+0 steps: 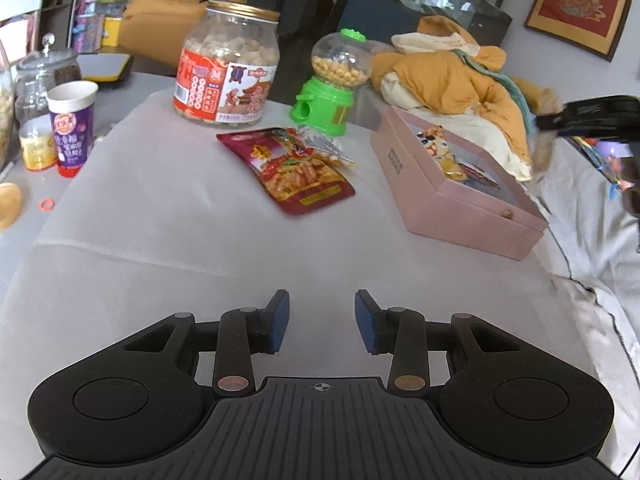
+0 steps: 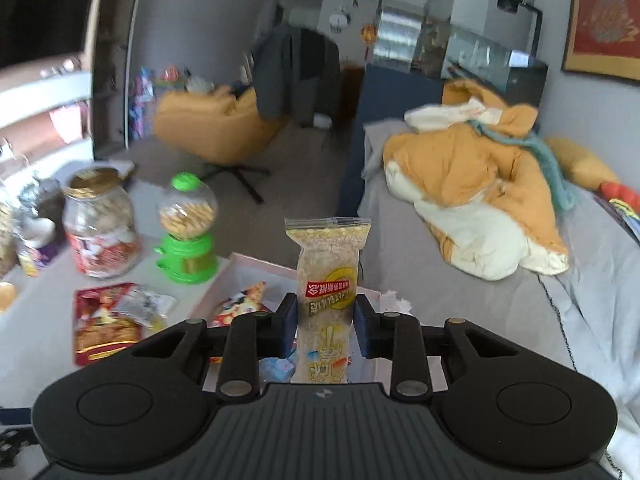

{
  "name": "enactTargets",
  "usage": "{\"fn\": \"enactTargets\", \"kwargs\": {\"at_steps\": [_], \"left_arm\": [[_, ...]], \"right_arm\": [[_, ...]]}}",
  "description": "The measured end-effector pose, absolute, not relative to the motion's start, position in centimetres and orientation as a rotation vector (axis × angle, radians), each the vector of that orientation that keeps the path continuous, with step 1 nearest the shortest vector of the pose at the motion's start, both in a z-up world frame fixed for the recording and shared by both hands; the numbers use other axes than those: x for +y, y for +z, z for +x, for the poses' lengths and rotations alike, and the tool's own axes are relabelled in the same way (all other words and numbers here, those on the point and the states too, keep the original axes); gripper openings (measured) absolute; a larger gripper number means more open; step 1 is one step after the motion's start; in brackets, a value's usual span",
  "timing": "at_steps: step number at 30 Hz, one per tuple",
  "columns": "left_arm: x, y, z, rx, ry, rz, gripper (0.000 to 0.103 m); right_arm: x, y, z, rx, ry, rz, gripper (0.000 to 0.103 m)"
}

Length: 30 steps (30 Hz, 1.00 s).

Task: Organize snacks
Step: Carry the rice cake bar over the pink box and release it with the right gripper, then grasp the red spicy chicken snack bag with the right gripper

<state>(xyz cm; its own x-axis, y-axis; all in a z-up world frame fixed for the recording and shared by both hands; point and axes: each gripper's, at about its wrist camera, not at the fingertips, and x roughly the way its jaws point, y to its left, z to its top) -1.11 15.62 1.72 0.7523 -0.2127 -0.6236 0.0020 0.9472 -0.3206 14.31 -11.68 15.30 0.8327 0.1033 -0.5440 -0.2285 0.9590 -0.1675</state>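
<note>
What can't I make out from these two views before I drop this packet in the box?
- Pink box floor: in the left view its near wall hides part; in the right view the right gripper and its snack packet cover it.
- Right gripper in the left view: cut off by the right edge, blurred.
- Small bag on the red pouch: print too small to read.

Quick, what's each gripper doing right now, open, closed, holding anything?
Left gripper: open, holding nothing.
Right gripper: closed on a snack packet, above the pink box.
</note>
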Motion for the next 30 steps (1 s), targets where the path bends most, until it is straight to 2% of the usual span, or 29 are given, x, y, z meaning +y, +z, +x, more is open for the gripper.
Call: {"fn": "enactTargets", "kwargs": {"at_steps": [3,5,7,8,9,18,21,26,30], "left_arm": [[16.5,2.1,-0.6,0.711,-0.076,-0.297,0.041],[17.4,2.3,-0.4,0.703,-0.040,-0.296,0.041],[18.4,2.4,-0.2,0.699,-0.006,-0.302,0.041],[18.9,2.4,-0.3,0.696,0.009,-0.307,0.041],[19.3,2.5,-0.3,0.693,0.017,-0.312,0.041],[22.8,1.8,-1.7,0.686,0.082,-0.341,0.041],[23.7,1.5,-1.8,0.686,0.093,-0.354,0.041],[24.3,1.3,-1.8,0.674,0.088,-0.370,0.041],[24.3,1.3,-1.7,0.672,0.091,-0.372,0.041]], "right_arm": [[-10.5,12.9,17.8,0.703,0.225,-0.233,0.031],[-9.5,11.4,18.7,0.758,0.216,-0.210,0.040],[-7.4,10.7,18.5,0.751,0.270,-0.195,0.063],[-6.4,10.4,17.8,0.737,0.311,-0.188,0.077],[-5.2,10.3,17.5,0.720,0.343,-0.181,0.084],[8.8,5.9,20.1,0.760,0.498,-0.182,0.085],[10.6,3.8,22.5,0.747,0.385,-0.217,0.085],[10.3,1.7,25.0,0.883,0.410,-0.108,0.086],[10.9,2.1,21.8,0.893,0.534,-0.190,0.067]]}}
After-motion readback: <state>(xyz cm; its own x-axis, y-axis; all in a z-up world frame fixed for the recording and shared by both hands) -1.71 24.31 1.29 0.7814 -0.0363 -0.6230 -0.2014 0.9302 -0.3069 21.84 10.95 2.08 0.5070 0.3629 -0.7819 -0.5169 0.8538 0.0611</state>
